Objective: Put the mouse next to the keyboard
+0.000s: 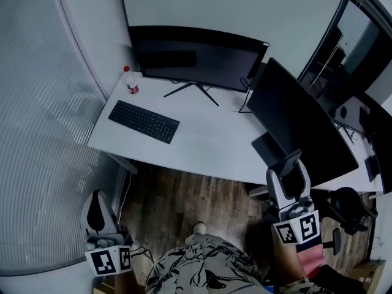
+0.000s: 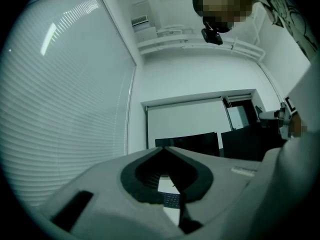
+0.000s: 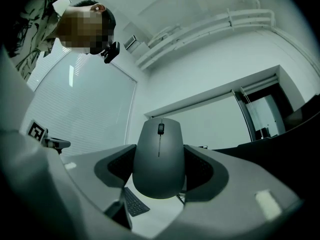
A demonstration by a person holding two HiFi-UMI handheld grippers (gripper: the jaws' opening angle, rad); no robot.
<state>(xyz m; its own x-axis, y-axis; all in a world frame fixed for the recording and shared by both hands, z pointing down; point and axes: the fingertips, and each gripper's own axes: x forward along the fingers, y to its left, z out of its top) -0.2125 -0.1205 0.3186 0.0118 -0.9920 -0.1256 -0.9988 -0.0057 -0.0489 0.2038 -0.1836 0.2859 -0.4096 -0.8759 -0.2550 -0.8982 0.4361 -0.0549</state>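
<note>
Two monitors [image 1: 300, 127] crowd the desk [image 1: 208, 146]; swinging toward the keyboard [image 1: 144, 121], centre left, could clip the nearer one. The right gripper [image 1: 289, 167], lower right, is clamped on the mouse [image 3: 159, 156], well short of the desk, and a weak pinch could drop it. The left gripper [image 1: 97, 196], lower left, has its jaws together, empty. A small red-capped item [image 1: 131, 86] at upper left is too small to identify.

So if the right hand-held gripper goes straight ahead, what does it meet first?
Probably the white desk, right of the keyboard, with the mouse in the right hand-held gripper touching first; depth is unclear.
</note>
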